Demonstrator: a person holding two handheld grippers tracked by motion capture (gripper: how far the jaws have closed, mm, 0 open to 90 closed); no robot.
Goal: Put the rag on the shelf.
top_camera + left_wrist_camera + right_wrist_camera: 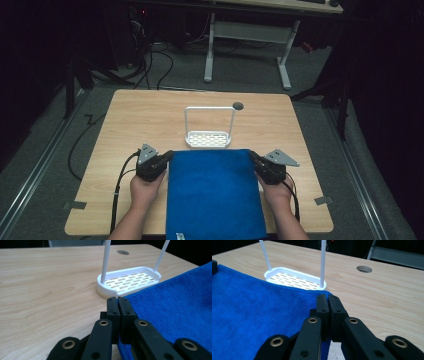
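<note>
Black fingers (113, 307) pinch fuzzy blue towel (215, 195) beside slotted white rack (208, 138).

white slotted rack (208, 138), wooden table (135, 120)

Looks like a lab or recording room rather than a home. Dim all round, with grey carpet (240, 75) underfoot and black cables (150, 65) trailing loose across it. Pale wooden worktop (145, 115) with a round cable hole (238, 105) (typical office-desk fitting), tape marks (75, 204) stuck near its front corners. Behind, a second desk on a white metal frame (247, 47), dark equipment stands (75, 75) at the sides.
</note>
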